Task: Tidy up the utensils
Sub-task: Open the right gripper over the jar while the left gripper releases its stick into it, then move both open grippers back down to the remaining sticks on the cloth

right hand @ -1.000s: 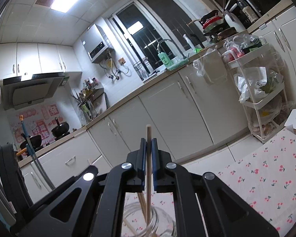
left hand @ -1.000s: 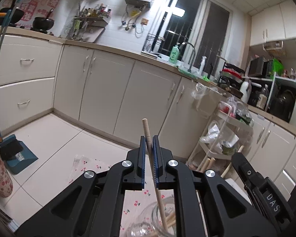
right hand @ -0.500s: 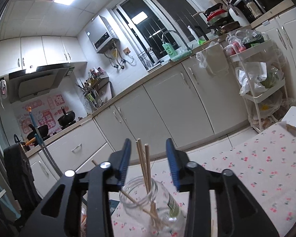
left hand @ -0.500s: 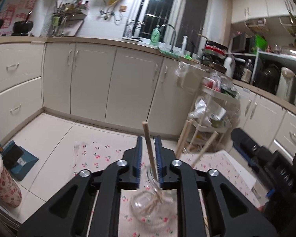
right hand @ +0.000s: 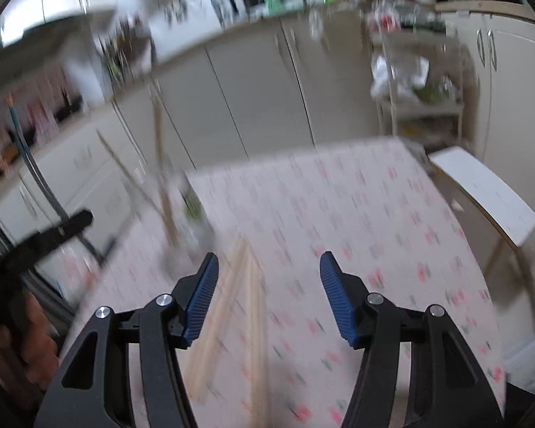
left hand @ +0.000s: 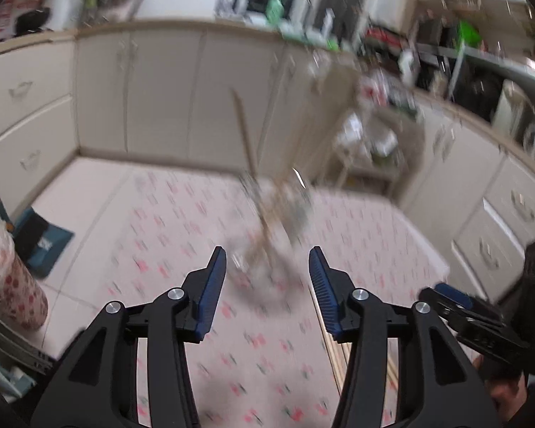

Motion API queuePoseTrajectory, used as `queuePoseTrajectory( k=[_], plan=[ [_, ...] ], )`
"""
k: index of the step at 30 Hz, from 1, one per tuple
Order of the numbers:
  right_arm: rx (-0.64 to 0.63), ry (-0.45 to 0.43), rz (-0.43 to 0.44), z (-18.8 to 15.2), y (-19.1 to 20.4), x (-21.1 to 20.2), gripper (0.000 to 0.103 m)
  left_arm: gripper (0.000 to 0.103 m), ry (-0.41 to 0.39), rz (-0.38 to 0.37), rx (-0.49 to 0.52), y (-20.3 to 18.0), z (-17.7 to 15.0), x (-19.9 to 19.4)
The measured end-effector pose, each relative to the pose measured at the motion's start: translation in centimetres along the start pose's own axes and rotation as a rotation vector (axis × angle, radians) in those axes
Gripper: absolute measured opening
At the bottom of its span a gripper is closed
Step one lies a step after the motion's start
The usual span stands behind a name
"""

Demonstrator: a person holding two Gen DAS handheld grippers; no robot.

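Blue ribbed finger pads [left hand: 210,285] of the left black two-finger gripper [left hand: 267,278] spread wide apart, nothing between them. Pads [right hand: 199,296] of the right black two-finger gripper [right hand: 269,296] likewise spread wide and empty. Both views heavily blurred. Ahead of the left gripper, beyond its fingertips and apart from them: a clear glass jar [left hand: 285,214] standing on the white cherry-print tablecloth [left hand: 167,221], with several pale wooden chopsticks [left hand: 246,139] leaning out of its mouth at different angles, the longest tilted up and to the left. In the right wrist view, the same jar [right hand: 192,221] up and left of the left finger, near it but not touching, sticks [right hand: 160,167] fanning upward from it. More loose pale wooden chopsticks [right hand: 246,285] lying flat on the cloth in a rough bundle, running from the jar's side down between and under the right gripper's fingers, closer to its left finger; a few of them [left hand: 333,349] also visible at the left gripper's right finger. Cream kitchen cabinets [left hand: 160,89] behind the table. Blue dustpan [left hand: 42,239] on the tiled floor at the left.
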State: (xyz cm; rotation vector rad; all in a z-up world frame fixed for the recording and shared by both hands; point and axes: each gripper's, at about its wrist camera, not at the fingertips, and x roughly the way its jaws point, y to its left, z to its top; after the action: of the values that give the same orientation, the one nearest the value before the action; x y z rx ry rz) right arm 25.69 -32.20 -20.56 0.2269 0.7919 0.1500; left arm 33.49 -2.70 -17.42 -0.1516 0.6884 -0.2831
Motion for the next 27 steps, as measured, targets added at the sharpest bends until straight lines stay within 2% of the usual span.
queuePoseTrajectory(
  k=[4,6,11,16,21,24,25,26,27],
  plan=[
    [-0.038,0.058,-0.023,-1.1,-0.2,0.2,0.043,0.046,0.147,-0.012,0.089,-3.5,-2.1,3.3],
    [-0.046,0.067,-0.031,-1.2,-0.3,0.1,0.043,0.046,0.200,0.009,0.118,-5.0,-2.6,5.1],
    [-0.036,0.075,-0.013,-1.6,-0.9,0.1,0.043,0.046,0.288,0.078,0.117,-5.9,-3.8,7.8],
    [-0.003,0.081,0.009,-2.0,-1.5,0.4,0.045,0.046,0.333,0.122,0.133,-5.7,-4.6,9.4],
    [0.022,0.061,0.031,-1.9,-1.9,0.1,0.051,0.043,0.327,0.169,0.113,-5.4,-4.2,10.0],
    [0.033,0.059,0.039,-2.0,-2.2,0.1,0.051,0.042,0.332,0.201,0.148,-6.2,-4.0,10.7],
    [0.035,0.061,0.041,-2.0,-2.2,0.2,0.051,0.040,0.332,0.204,0.157,-6.5,-3.8,11.0],
    [0.038,0.065,0.046,-2.1,-2.3,0.3,0.051,0.032,0.333,0.202,0.165,-6.7,-3.6,11.2],
    [0.039,0.068,0.050,-2.2,-2.3,0.4,0.051,0.016,0.343,0.192,0.173,-7.1,-3.4,11.4]
  ],
)
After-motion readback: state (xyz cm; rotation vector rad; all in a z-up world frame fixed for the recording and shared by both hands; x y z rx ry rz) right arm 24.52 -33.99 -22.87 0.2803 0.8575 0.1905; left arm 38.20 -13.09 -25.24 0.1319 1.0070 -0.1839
